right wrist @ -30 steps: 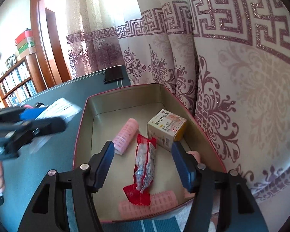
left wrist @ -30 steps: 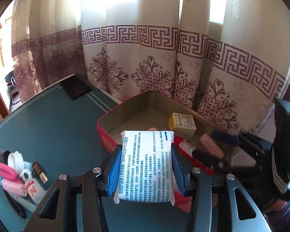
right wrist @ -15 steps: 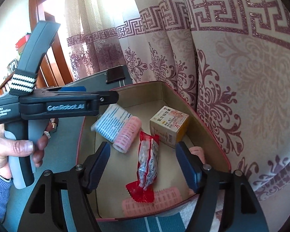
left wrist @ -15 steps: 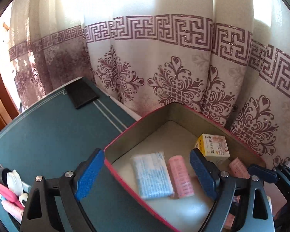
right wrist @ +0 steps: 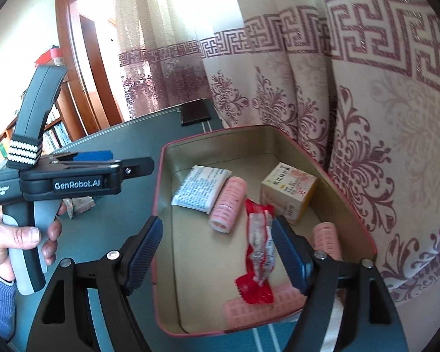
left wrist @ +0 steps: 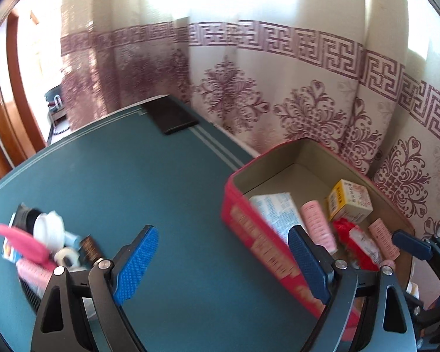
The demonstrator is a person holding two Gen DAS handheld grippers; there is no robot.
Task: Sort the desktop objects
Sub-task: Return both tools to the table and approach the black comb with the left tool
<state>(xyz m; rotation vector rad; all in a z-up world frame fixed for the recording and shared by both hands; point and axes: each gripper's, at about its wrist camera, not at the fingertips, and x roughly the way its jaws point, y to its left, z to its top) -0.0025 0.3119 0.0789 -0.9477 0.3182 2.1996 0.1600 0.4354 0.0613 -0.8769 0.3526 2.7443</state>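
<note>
The red tin (right wrist: 349, 205) holds three pink rollers (right wrist: 228, 204), one white packet (right wrist: 202, 189), one small box (right wrist: 289, 192), one red wrapper (right wrist: 259, 249).

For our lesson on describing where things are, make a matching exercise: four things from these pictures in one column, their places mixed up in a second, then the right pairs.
Things
1. white packet
2. yellow box
3. black wallet
4. white cap

Places
A. far corner of the table
B. in the loose pile outside the tin
C. in the tin, touching a pink roller
D. in the tin, by its curtain-side wall

Pairs: 1-C, 2-D, 3-A, 4-B
</note>
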